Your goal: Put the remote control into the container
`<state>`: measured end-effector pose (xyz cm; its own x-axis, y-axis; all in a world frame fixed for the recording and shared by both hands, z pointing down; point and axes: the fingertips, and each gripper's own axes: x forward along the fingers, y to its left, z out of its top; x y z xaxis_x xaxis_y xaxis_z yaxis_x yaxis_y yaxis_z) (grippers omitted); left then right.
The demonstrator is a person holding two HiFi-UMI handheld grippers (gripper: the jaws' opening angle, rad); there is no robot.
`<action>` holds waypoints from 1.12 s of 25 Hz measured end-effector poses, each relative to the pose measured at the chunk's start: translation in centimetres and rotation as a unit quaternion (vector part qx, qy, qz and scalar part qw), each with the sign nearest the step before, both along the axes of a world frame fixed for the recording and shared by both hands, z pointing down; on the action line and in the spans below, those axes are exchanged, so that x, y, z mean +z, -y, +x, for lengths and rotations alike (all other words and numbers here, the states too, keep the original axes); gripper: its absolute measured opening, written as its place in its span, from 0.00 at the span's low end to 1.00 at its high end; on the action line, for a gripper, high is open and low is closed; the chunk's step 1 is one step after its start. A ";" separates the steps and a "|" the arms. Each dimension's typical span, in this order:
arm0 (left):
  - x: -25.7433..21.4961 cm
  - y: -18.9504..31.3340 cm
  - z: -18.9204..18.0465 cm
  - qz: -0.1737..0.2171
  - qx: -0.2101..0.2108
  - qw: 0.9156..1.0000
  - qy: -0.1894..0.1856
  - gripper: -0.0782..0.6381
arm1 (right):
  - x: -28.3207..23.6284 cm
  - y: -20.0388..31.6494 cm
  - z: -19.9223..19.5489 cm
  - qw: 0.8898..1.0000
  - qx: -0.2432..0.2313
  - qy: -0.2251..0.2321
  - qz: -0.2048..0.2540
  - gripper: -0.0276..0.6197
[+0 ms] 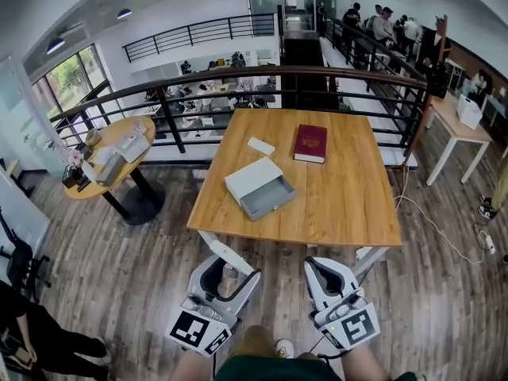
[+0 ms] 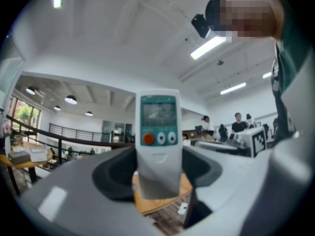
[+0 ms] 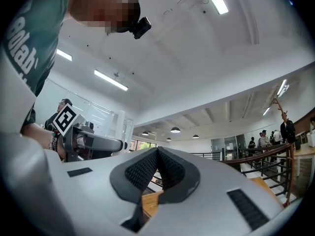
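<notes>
The left gripper (image 2: 158,178) is clamping the remote control (image 2: 158,132) lengthwise along its jaws, the container (image 1: 258,189) is lying well ahead, slightly to its right, and the right gripper (image 3: 158,152) is idling closed, empty.

Left gripper (image 1: 230,272): jaws closed on a remote control (image 2: 158,136), which stands upright between them with its buttons facing the camera. Right gripper (image 1: 325,270): jaws pressed together, pads meeting. Both are held low, side by side, close to the person's body, pointing forward.
</notes>
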<state>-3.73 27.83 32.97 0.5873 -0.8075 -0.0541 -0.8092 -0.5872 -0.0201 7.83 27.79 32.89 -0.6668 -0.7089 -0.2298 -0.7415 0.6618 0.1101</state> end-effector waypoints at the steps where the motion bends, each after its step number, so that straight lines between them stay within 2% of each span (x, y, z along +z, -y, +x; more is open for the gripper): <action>1: -0.2 0.0 -0.1 0.002 0.000 1.000 -0.001 0.50 | -0.2 0.1 0.0 1.000 0.000 0.001 0.001 0.07; 13: 0.0 3.1 0.1 0.008 0.016 1.000 0.007 0.50 | -0.4 3.5 0.1 1.000 0.014 0.009 0.011 0.07; 28: 1.0 12.9 -0.9 0.000 0.040 0.999 0.012 0.50 | 0.4 12.7 -0.8 0.999 0.040 0.006 0.005 0.07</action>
<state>-4.67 14.88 33.98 0.6513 -0.7578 -0.0391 -0.7588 -0.6501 -0.0384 7.06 15.12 33.26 -0.6054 -0.7574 -0.2444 -0.7932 0.5993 0.1078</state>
